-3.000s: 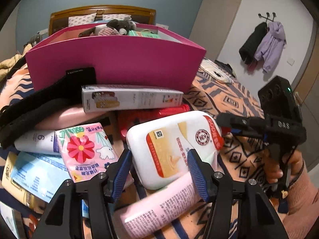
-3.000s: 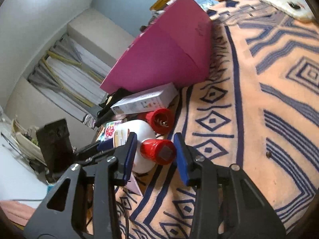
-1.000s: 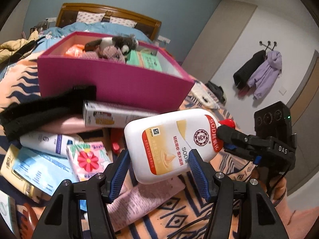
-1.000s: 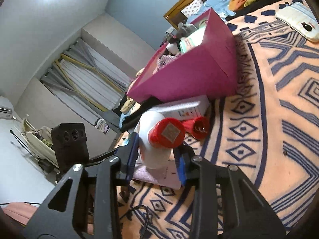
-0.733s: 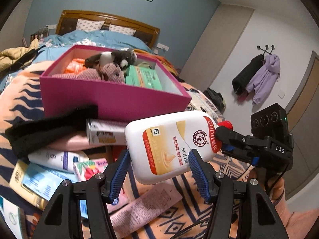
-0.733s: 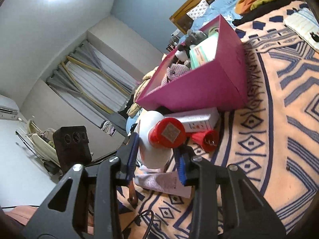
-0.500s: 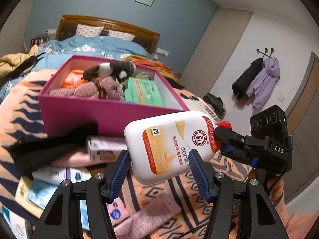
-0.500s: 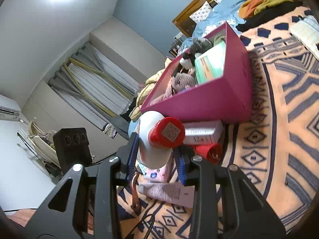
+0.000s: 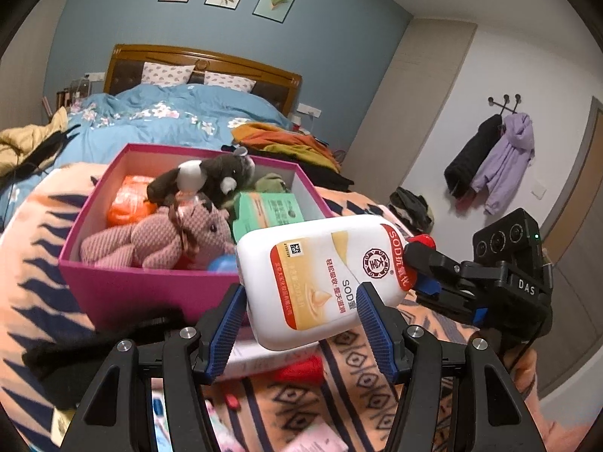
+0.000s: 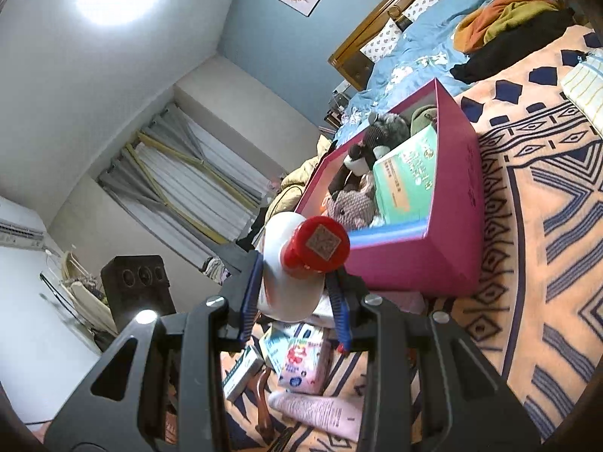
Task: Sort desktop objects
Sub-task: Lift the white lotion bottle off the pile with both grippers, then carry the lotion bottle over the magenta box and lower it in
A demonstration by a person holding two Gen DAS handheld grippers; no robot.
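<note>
Two grippers hold one big white plastic bottle (image 9: 320,278) with a red cap (image 10: 317,243) up in the air. The left gripper (image 9: 301,324) has its blue fingers (image 9: 226,329) pressed on the fat body of the bottle. The right gripper (image 10: 294,301) has its fingers (image 10: 250,301) closed narrow around the bottle's neck, just under the cap. The bottle lies on its side, just in front of the near wall of a pink cardboard box (image 9: 124,290). In the box lie a pink knitted bear (image 9: 150,237), a dark grey plush animal (image 9: 211,180), a green carton (image 9: 271,211) and an orange packet (image 9: 130,207). Below the bottle, on the orange blanket with blue patterns (image 10: 546,263), lie a pink tube (image 10: 316,410), a flowery packet (image 10: 305,361) and a small white box (image 10: 241,376).
</note>
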